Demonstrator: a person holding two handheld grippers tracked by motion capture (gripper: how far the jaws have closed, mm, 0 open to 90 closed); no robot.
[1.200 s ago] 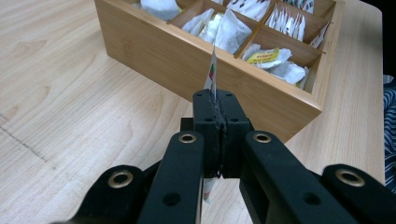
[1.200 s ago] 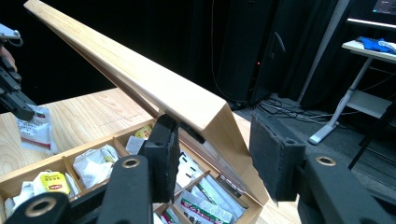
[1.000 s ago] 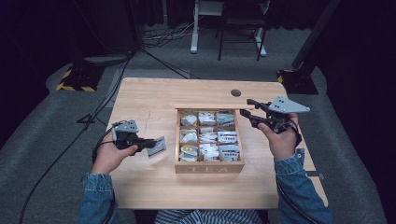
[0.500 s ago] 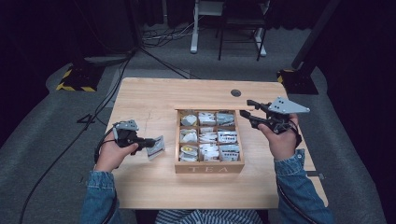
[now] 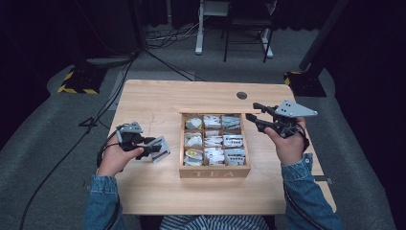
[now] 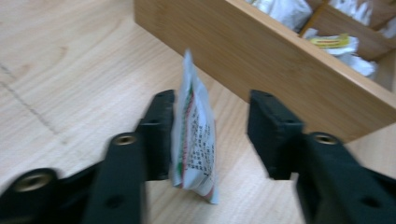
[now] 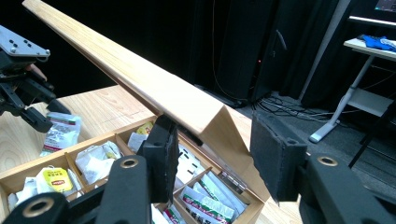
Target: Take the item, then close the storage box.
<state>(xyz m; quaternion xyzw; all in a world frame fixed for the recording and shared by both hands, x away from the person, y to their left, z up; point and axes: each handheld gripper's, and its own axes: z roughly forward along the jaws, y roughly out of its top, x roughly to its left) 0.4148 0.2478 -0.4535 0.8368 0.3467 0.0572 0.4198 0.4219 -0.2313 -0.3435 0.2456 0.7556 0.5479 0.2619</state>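
Note:
A wooden tea box (image 5: 214, 172) marked TEA sits mid-table, its compartments full of tea packets. My left gripper (image 5: 155, 147) is to its left, just above the table. Its jaws have just been opening. A white tea packet (image 6: 194, 135) stands on edge between them, leaning on one jaw and apart from the other. In the left gripper view the left gripper (image 6: 212, 98) faces the box's side wall (image 6: 280, 60). My right gripper (image 5: 253, 111) is at the box's far right corner, shut on the raised lid (image 7: 140, 79). The lid's end sits between the right gripper's (image 7: 214, 120) pads.
The table (image 5: 158, 100) has bare wood to the left of and behind the box, and a round cable hole (image 5: 242, 95) at the back right. Cables, a chair and desk legs stand on the floor beyond. Both denim sleeves reach in from the near edge.
My left gripper's jaws have parted from the tea packet, which now stands loose between them. The right gripper and the lid have not moved.

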